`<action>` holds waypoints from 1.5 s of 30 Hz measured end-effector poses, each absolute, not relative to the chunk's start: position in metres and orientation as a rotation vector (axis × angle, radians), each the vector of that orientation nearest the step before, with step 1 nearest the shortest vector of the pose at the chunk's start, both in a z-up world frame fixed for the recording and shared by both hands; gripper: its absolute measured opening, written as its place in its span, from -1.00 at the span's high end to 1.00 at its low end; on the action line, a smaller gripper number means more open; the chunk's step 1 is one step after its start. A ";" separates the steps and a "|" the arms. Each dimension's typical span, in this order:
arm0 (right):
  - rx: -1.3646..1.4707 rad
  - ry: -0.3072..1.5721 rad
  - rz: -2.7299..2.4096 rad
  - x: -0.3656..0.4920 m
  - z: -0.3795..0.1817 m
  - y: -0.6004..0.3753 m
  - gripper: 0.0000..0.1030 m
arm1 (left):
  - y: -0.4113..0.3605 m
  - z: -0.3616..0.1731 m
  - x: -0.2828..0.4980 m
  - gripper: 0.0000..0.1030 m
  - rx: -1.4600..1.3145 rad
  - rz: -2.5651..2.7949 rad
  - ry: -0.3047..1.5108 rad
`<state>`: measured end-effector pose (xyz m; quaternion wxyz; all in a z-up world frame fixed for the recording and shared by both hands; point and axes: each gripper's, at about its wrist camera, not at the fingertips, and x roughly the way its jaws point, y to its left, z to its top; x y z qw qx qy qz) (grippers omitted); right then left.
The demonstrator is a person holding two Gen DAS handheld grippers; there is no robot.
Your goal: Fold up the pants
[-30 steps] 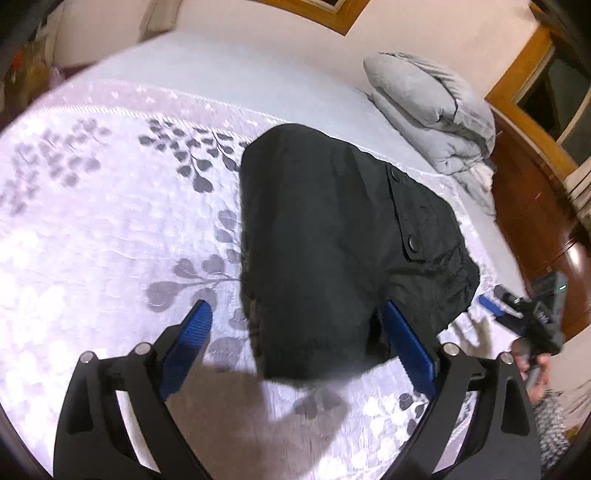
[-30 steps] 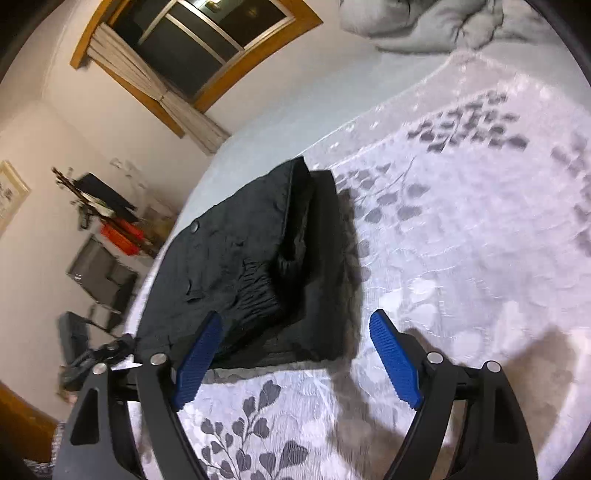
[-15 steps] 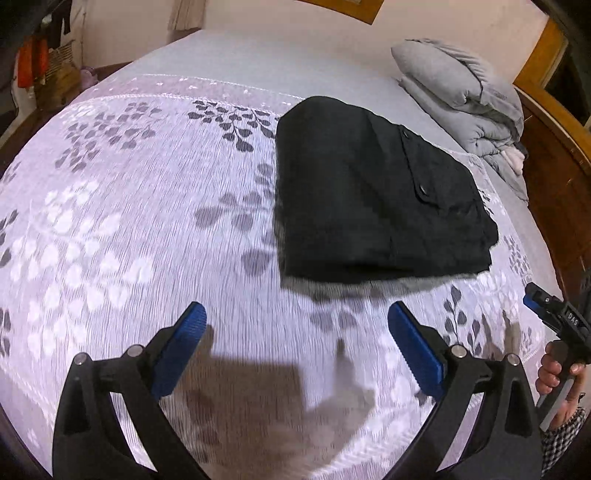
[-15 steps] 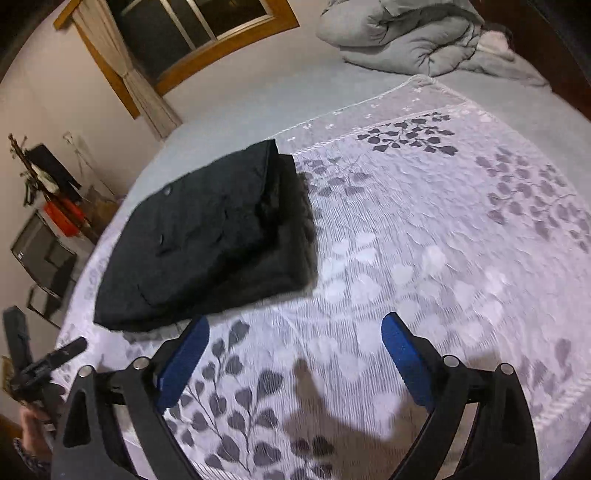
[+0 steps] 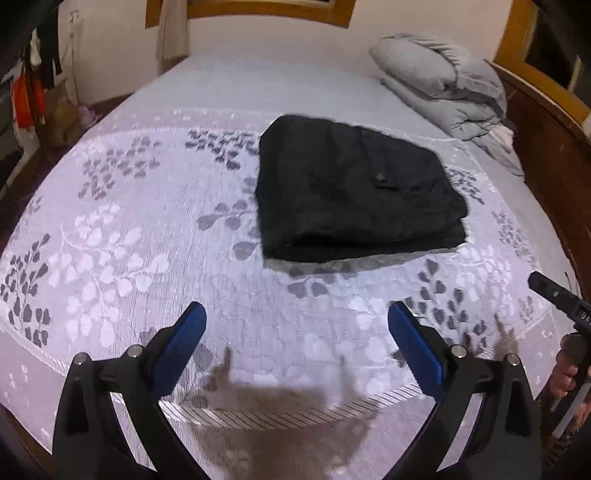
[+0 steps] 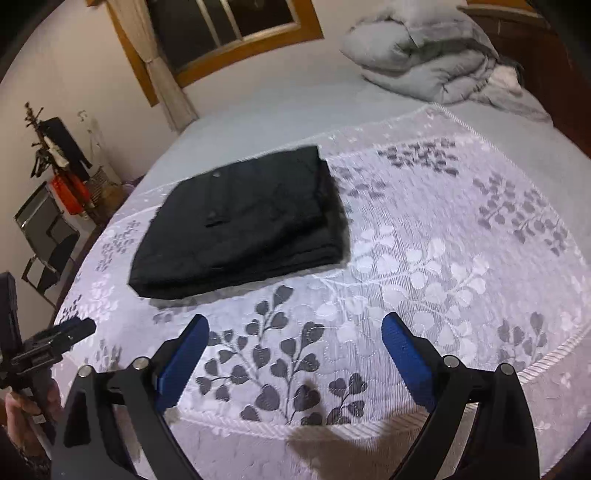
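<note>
The black pants (image 5: 351, 192) lie folded into a flat rectangle on the white bedspread with grey leaf print (image 5: 129, 229); they also show in the right wrist view (image 6: 243, 225). My left gripper (image 5: 295, 321) is open and empty, held back above the bed's near edge, well clear of the pants. My right gripper (image 6: 295, 328) is open and empty too, also back from the pants. The right gripper shows at the right edge of the left wrist view (image 5: 561, 299), and the left gripper at the left edge of the right wrist view (image 6: 48, 339).
A folded grey duvet (image 5: 439, 81) lies at the far right of the bed next to the wooden bed frame (image 5: 546, 122). A window with curtain (image 6: 221, 33) is behind the bed. A chair and clothes rack (image 6: 55, 184) stand on the floor at the left.
Both grippers have pulled back and up from the folded pants toward the bed's near edge. The pants stay folded where they lay.
</note>
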<state>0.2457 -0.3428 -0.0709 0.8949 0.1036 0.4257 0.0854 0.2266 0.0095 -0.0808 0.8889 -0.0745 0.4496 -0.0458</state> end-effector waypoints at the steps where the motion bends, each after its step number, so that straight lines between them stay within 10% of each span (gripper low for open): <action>1: 0.210 0.875 0.182 0.241 -0.065 -0.340 -0.85 | 0.008 -0.077 0.225 -0.91 -0.156 -0.101 0.929; 45: 0.110 0.775 0.234 0.160 0.016 -0.308 -0.89 | -0.022 0.002 0.143 -0.91 -0.090 -0.076 0.814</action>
